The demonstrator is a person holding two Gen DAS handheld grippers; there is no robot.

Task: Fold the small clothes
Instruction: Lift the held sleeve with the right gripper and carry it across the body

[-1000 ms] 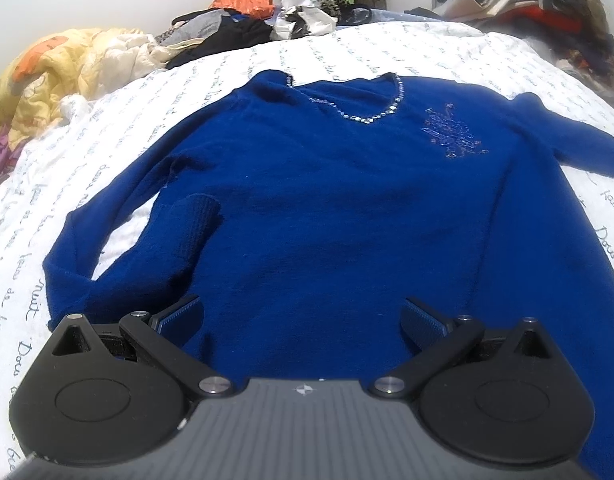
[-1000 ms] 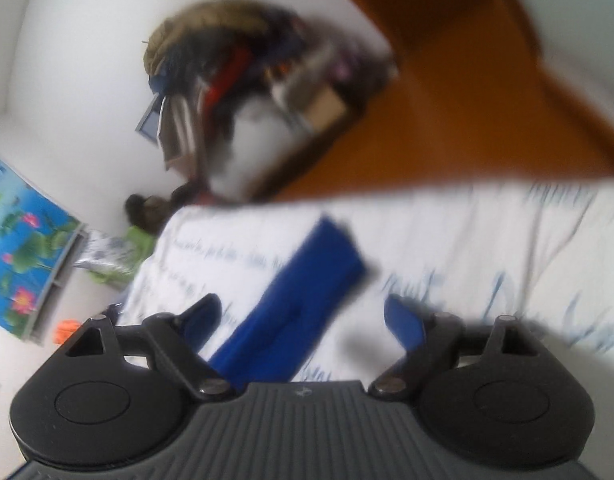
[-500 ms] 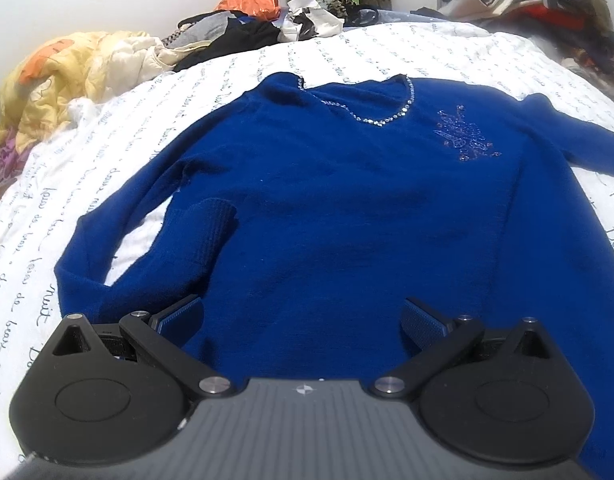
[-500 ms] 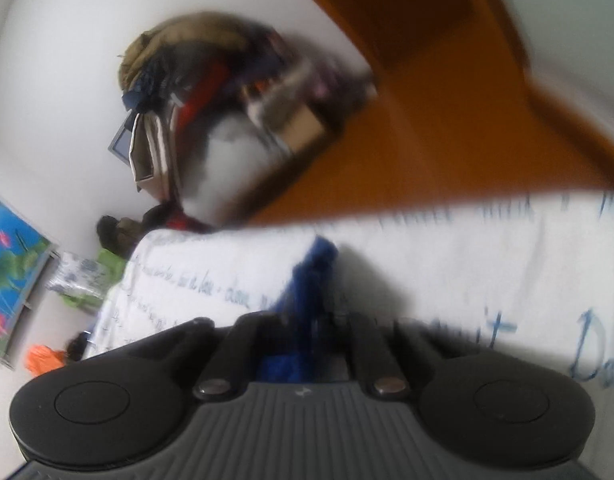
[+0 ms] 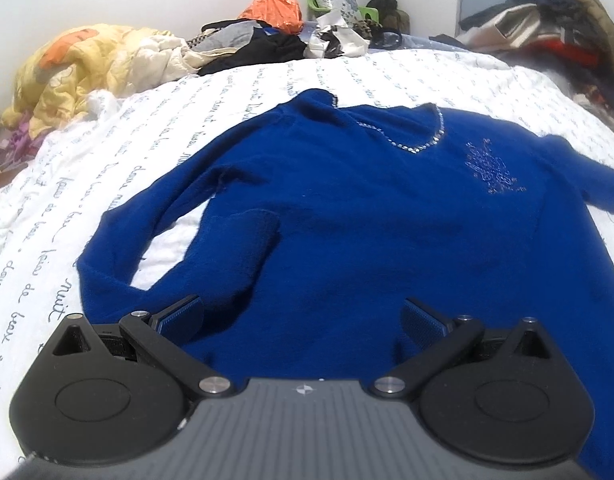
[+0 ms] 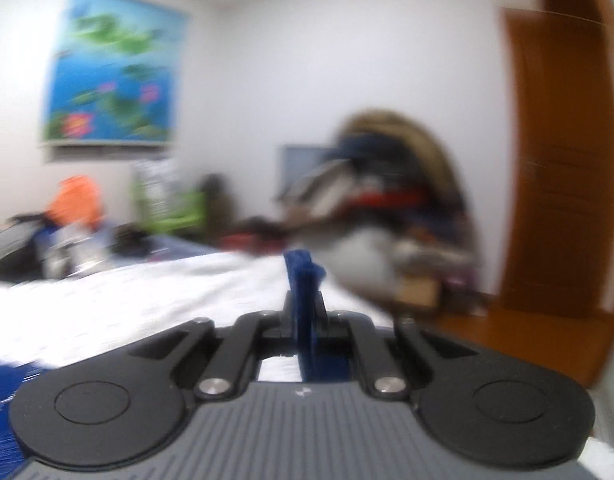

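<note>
A blue sweater (image 5: 367, 216) with a beaded neckline lies face up on the white printed bed cover (image 5: 107, 168). Its left sleeve (image 5: 231, 264) is folded back onto the body. My left gripper (image 5: 303, 316) is open and empty, just above the sweater's lower part. My right gripper (image 6: 305, 308) is shut on the end of the sweater's right sleeve (image 6: 303, 276), which sticks up between the jaws above the bed. The right wrist view is blurred.
A yellow quilt (image 5: 79, 68) and a heap of clothes (image 5: 275, 40) lie at the far side of the bed. More clothes (image 5: 547, 28) are piled at the far right. A wooden door (image 6: 563, 160) stands to the right.
My right gripper shut on the right sleeve end and lifted it, swinging to look level across the room. My left gripper stayed open and drew back slightly.
</note>
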